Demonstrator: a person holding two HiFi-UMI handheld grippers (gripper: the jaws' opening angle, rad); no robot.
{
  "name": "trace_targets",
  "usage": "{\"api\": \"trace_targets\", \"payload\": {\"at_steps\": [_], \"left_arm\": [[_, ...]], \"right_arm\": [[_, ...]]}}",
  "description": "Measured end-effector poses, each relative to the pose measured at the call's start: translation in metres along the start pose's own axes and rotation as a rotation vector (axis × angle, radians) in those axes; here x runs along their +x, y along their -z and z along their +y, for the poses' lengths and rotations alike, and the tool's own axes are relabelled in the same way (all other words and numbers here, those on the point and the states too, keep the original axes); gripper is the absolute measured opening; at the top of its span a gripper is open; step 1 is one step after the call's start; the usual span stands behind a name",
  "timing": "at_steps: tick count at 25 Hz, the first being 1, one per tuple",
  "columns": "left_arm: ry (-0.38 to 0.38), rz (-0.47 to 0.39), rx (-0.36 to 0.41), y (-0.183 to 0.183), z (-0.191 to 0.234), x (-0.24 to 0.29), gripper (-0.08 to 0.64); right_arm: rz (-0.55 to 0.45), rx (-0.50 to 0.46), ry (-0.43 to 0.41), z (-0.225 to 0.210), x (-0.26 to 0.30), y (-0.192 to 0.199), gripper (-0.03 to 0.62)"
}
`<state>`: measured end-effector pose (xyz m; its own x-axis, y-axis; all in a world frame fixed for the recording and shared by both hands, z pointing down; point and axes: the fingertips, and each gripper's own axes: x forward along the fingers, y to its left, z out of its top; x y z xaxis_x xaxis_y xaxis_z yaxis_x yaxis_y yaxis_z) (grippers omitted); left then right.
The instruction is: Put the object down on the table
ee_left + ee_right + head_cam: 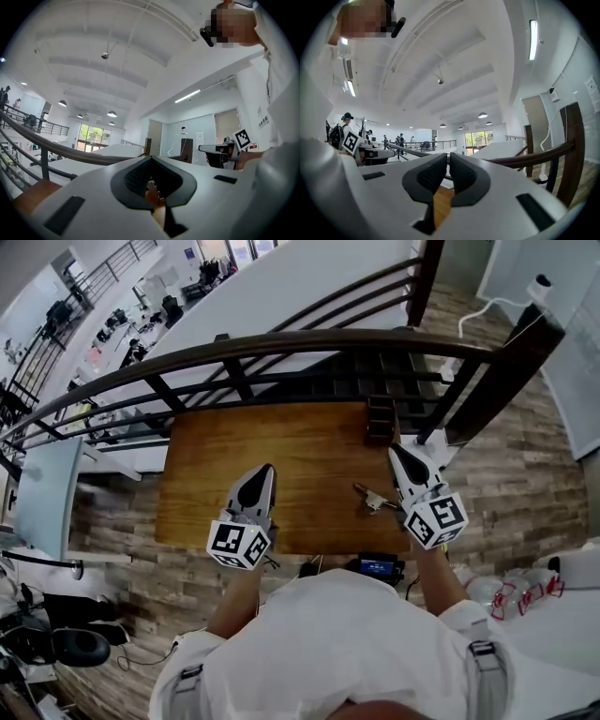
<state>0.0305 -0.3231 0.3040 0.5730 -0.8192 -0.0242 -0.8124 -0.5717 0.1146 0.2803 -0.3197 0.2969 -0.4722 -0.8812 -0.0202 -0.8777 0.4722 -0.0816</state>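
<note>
A small pale metal-and-wood object (374, 498) lies on the wooden table (281, 456), just left of my right gripper (394, 452). That gripper hovers over the table's right side, apart from the object. Its dark pads (429, 176) stand almost together with nothing between them, and the right gripper (447, 157) points out over the railing. My left gripper (265, 472) hangs above the table's near middle. In its own view the left gripper (150, 161) is closed at the tips. Only table wood and a stepped brown shape show through the hollow behind them.
A dark stepped block (380, 418) stands at the table's far edge by the curved dark railing (281, 343). A small device with a blue screen (378, 566) sits at the near edge. Clear bottles (511, 592) lie on the plank floor at right.
</note>
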Motion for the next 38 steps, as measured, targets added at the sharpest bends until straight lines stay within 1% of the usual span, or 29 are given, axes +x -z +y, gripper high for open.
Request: {"api": "trace_targets", "payload": {"at_steps": [3,8,13,19,24,30,33,36,38], "left_arm": [[-0.006,0.000,0.003,-0.004,0.001,-0.007,0.014],[-0.023,0.002,-0.005,-0.005,0.009,-0.015,0.014],[-0.032,0.002,0.002,-0.008,0.023,-0.025,0.014],[-0.031,0.001,-0.005,-0.004,0.044,-0.054,0.014],[0.013,0.010,-0.009,-0.003,0.059,-0.073,0.014],[0.066,0.031,-0.016,0.006,0.080,-0.088,0.014],[0.087,0.038,-0.042,0.017,0.092,-0.094,0.014],[0.123,0.056,-0.064,0.033,0.094,-0.096,0.014],[0.151,0.070,-0.080,0.040,0.093,-0.094,0.014]], "right_arm": [[-0.014,0.009,-0.003,0.011,-0.006,-0.007,0.032],[0.003,0.090,-0.001,0.022,-0.005,0.004,0.032],[0.015,0.111,-0.019,0.043,0.001,0.014,0.032],[0.002,0.129,-0.032,0.075,0.012,0.019,0.031],[-0.008,0.159,-0.045,0.104,0.024,0.024,0.028],[0.012,0.161,-0.043,0.136,0.034,0.040,0.025],[0.010,0.163,-0.038,0.152,0.035,0.045,0.025],[0.001,0.161,-0.035,0.162,0.028,0.051,0.026],[0.020,0.184,-0.024,0.163,0.022,0.059,0.026]]}}
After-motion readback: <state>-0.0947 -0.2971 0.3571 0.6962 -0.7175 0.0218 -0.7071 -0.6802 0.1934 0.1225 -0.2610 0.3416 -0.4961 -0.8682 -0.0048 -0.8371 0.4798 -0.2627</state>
